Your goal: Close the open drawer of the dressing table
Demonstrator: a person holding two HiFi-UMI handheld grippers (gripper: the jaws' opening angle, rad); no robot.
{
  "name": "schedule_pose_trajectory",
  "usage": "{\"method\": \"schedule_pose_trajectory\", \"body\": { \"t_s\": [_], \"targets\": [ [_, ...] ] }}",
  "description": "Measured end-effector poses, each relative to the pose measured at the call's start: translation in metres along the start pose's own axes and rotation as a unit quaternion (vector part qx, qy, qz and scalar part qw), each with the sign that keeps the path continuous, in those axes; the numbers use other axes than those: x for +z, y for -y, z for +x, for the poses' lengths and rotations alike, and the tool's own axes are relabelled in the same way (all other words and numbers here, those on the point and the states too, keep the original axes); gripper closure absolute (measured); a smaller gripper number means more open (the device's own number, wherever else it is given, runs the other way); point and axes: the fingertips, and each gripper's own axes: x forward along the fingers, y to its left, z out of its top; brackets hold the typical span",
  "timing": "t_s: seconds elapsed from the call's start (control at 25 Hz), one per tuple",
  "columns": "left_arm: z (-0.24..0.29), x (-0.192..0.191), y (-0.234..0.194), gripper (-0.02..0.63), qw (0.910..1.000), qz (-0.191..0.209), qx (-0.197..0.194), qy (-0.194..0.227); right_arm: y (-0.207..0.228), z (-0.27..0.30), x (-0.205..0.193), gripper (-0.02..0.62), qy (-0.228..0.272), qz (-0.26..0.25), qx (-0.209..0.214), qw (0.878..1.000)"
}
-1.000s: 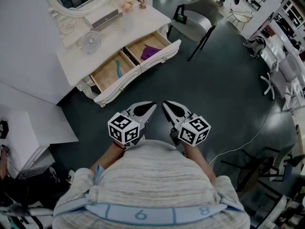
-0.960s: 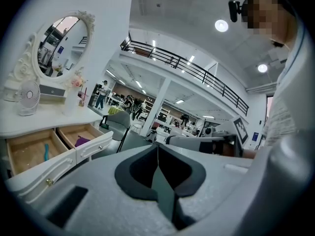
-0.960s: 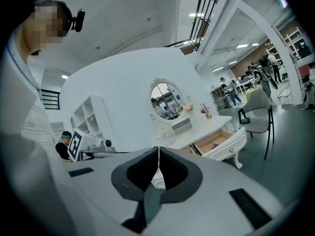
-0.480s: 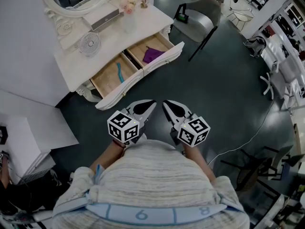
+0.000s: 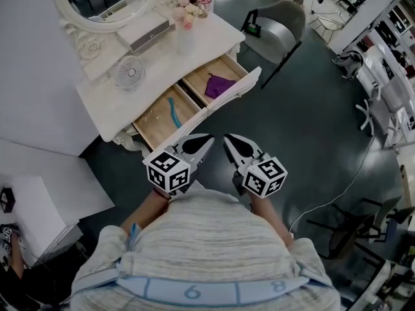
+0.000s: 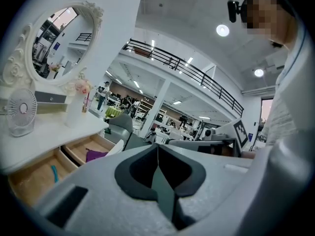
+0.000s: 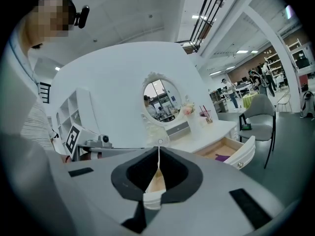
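Both drawers of the dressing table (image 5: 155, 60) stand open at its front. The left drawer (image 5: 153, 123) holds a teal item (image 5: 174, 113), the right drawer (image 5: 202, 76) a purple cloth (image 5: 219, 85). Near the table's front, the left gripper (image 5: 206, 140) and right gripper (image 5: 228, 140) hover side by side, each with its fingers (image 6: 140, 173) closed and empty.

Striped grey knit top (image 5: 207, 238); left gripper (image 5: 207, 140), right gripper (image 5: 227, 138) grey-white.

Grey chair (image 5: 277, 26), small white fan (image 5: 130, 72), flower vase (image 5: 185, 36)
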Motion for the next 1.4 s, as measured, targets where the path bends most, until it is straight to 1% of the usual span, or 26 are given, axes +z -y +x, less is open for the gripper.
{"method": "schedule_pose_trajectory", "body": {
  "t_s": [0.24,0.4,0.52,0.68,0.92,1.08,1.4],
  "targets": [
    [-0.011,0.006,-0.038,0.586,0.9999,-0.008,-0.008,-0.002,-0.005,0.04,-0.001,0.584,0.002,-0.001,-0.008,1.0],
    [-0.011,0.005,-0.051,0.588,0.9998,-0.016,-0.011,-0.006,-0.001,0.054,-0.005,0.584,-0.01,-0.004,-0.009,1.0],
    [-0.005,0.009,-0.061,0.586,0.9998,-0.018,-0.006,-0.007,0.008,0.063,-0.002,0.584,-0.017,-0.003,-0.007,1.0],
    [0.008,0.016,-0.074,0.586,0.9997,-0.023,0.011,0.0,0.028,0.073,0.004,0.584,-0.027,-0.009,0.006,1.0],
    [0.047,0.027,-0.095,0.586,0.9981,-0.037,0.047,0.016,0.064,0.091,0.021,0.584,-0.05,-0.024,0.049,0.997],
    [0.085,0.036,-0.101,0.587,0.9968,-0.044,0.063,0.022,0.098,0.096,0.034,0.584,-0.068,-0.029,0.072,0.995],
    [0.154,0.041,-0.115,0.586,0.9924,-0.061,0.102,0.03,0.166,0.102,0.046,0.584,-0.109,-0.046,0.112,0.987]
  ]
}}
